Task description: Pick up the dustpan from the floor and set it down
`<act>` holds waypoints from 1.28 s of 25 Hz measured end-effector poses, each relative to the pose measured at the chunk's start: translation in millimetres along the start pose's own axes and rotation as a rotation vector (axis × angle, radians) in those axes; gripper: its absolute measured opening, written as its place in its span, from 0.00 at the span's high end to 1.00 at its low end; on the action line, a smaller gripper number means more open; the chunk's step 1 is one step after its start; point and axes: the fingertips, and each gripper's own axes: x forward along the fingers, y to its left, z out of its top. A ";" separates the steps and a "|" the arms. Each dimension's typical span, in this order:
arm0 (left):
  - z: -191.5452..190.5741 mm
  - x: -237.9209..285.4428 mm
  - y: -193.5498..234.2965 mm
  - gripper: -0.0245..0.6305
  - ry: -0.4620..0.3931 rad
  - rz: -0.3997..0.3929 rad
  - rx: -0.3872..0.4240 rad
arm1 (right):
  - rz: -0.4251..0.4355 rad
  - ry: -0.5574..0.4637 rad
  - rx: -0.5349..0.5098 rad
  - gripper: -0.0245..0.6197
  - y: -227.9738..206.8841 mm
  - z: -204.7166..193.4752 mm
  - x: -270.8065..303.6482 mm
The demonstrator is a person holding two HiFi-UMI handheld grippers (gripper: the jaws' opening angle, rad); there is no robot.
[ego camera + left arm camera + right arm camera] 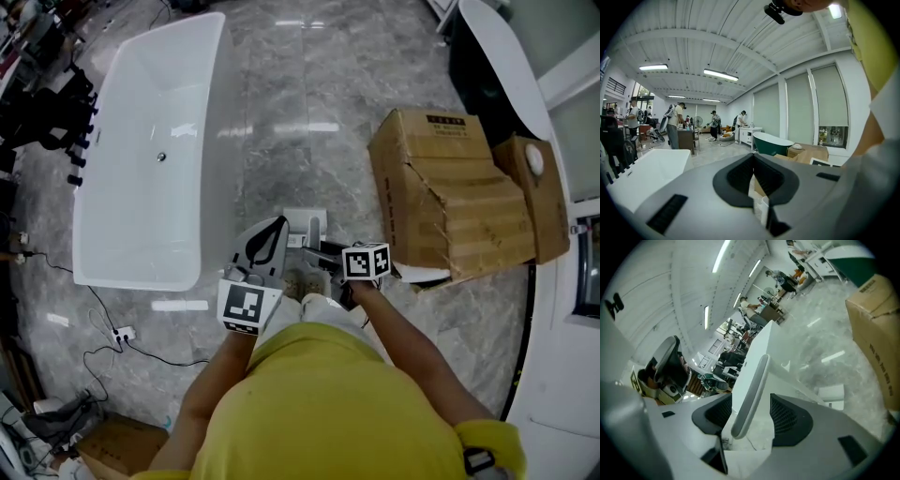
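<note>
The white dustpan (305, 225) stands on the grey marble floor just ahead of my feet. In the right gripper view its pan (832, 393) rests on the floor and its long grey-edged handle (754, 380) rises between my jaws. My right gripper (751, 412) is open, with a gap showing on each side of the handle. From the head view it (321, 251) sits low beside the dustpan. My left gripper (277, 225) hovers to the dustpan's left; its pads meet in the left gripper view (753, 171), shut with nothing between them.
A white bathtub (150, 150) lies to the left. Crushed cardboard boxes (450, 197) stand close on the right, with a dark tub (487, 66) behind them. Cables and a power strip (122, 333) trail on the floor at the lower left. People stand far off (675, 124).
</note>
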 end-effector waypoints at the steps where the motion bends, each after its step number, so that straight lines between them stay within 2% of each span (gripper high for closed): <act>1: 1.2 0.1 1.1 0.96 -0.001 0.000 0.002 | 0.023 -0.001 0.024 0.56 2.8 2.8 2.8; 5: 5.3 1.3 5.1 0.97 -0.009 0.000 -0.005 | 0.050 -0.021 0.046 0.64 1.9 12.2 7.6; 7: 6.7 1.0 7.5 0.96 -0.011 0.006 -0.008 | 0.071 -0.025 0.063 0.72 2.3 14.7 8.5; 9: 8.2 0.4 9.9 0.96 -0.013 0.012 -0.006 | 0.088 -0.019 0.081 0.75 2.5 16.5 9.9; 14: 9.4 -1.4 13.5 0.97 -0.019 0.019 -0.010 | 0.110 -0.026 0.076 0.76 11.8 25.6 6.6; 19: 10.1 -4.8 15.5 0.96 -0.021 0.019 -0.013 | 0.187 -0.040 0.041 0.74 49.4 34.5 -7.2; 24: 11.4 -4.2 13.6 0.96 -0.025 0.012 -0.017 | 0.205 -0.054 0.051 0.74 75.4 36.1 -28.8; 32: 11.8 -4.0 6.7 0.96 -0.025 -0.002 -0.021 | 0.276 -0.148 0.074 0.73 124.2 55.1 -62.5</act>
